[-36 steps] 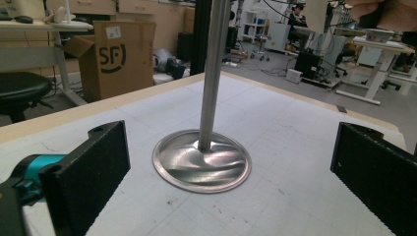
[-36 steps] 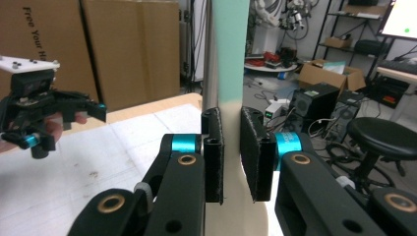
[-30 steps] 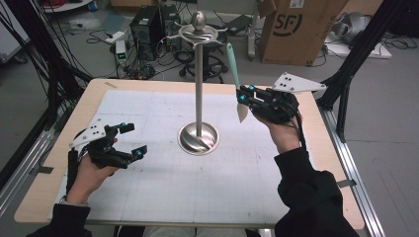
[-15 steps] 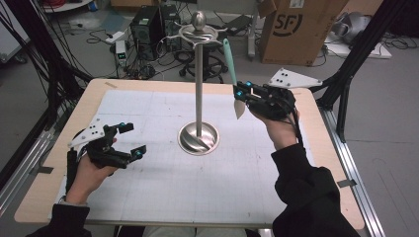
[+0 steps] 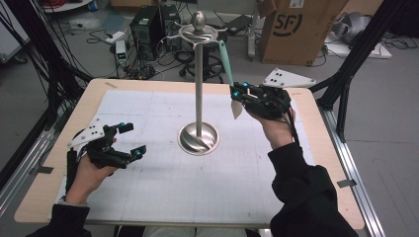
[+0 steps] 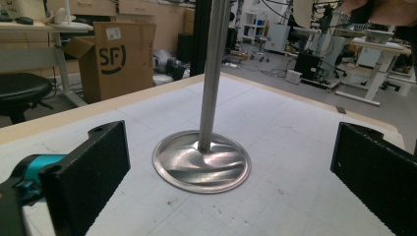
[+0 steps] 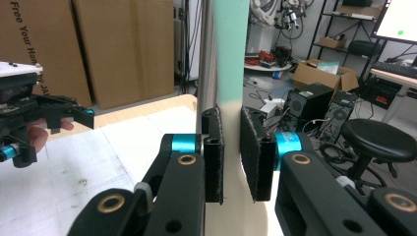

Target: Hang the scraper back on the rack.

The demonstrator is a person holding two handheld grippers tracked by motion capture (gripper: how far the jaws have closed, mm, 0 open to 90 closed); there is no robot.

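A steel stand rises from mid-table, with a round base [image 5: 197, 139], a thin pole [image 5: 198, 84] and a hook ring at its top [image 5: 197, 33]. My right gripper [image 5: 241, 97] is raised right of the pole and shut on a utensil with a teal handle [image 5: 226, 60] pointing up toward the ring and a cream end [image 5: 237, 109] hanging below. In the right gripper view the pads [image 7: 215, 157] clamp the utensil [image 7: 231, 54], the pole [image 7: 206, 64] just behind. My left gripper [image 5: 132, 139] rests low at the table's left, open, facing the base [image 6: 201, 164].
The white gridded mat [image 5: 163, 182] covers the wooden table [image 5: 39, 202]. Beyond the far edge stand a cardboard box [image 5: 291, 29], a computer tower [image 5: 146, 24], a stool and tangled cables. Black frame posts [image 5: 356, 59] flank the table.
My right gripper has drifted slightly left toward the stand, carrying the utensil. The left gripper has stayed in place.
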